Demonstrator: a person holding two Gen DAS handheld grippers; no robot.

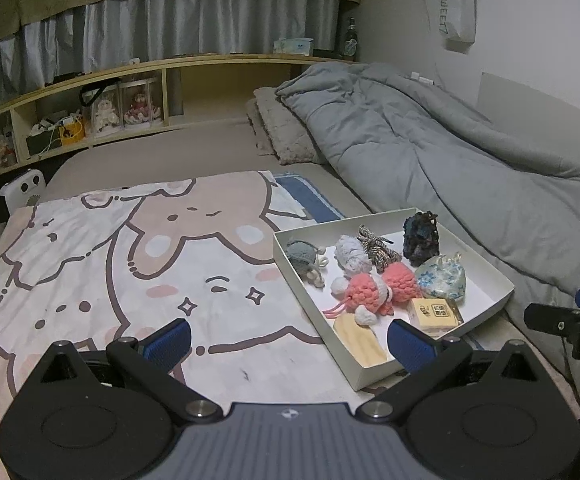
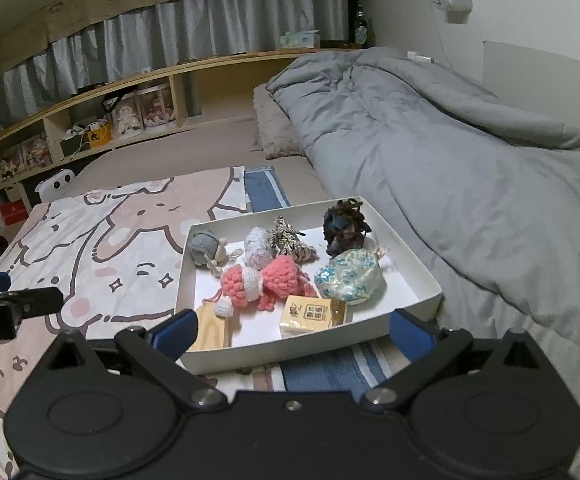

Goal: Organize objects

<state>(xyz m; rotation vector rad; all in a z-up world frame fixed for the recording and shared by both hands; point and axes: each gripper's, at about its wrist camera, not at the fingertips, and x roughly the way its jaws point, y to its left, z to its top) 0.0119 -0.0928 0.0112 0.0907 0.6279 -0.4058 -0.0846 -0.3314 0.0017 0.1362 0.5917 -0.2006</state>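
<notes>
While both pairs of blue-padded fingers stand wide apart with nothing between them, the left gripper (image 1: 289, 342) hovers over the cartoon-print cloth (image 1: 110, 264) with the white tray (image 1: 286, 256) just ahead of its right finger, and the right gripper (image 2: 293, 334) faces the tray's near wall squarely. Inside the tray lie the pink crochet toy (image 2: 266, 282), a grey crochet piece (image 2: 204, 250), a white yarn ball (image 2: 258, 248), a striped cord bundle (image 2: 288, 240), a dark tangled piece (image 2: 343, 226), a floral pouch (image 2: 347, 278), a yellow packet (image 2: 307, 314) and a wooden block (image 2: 212, 330). Everything small already sits gathered in the tray, which fits either a finished tidy-up or a sorting-out yet to come; the cloth ahead of the left fingers carries no items.
</notes>
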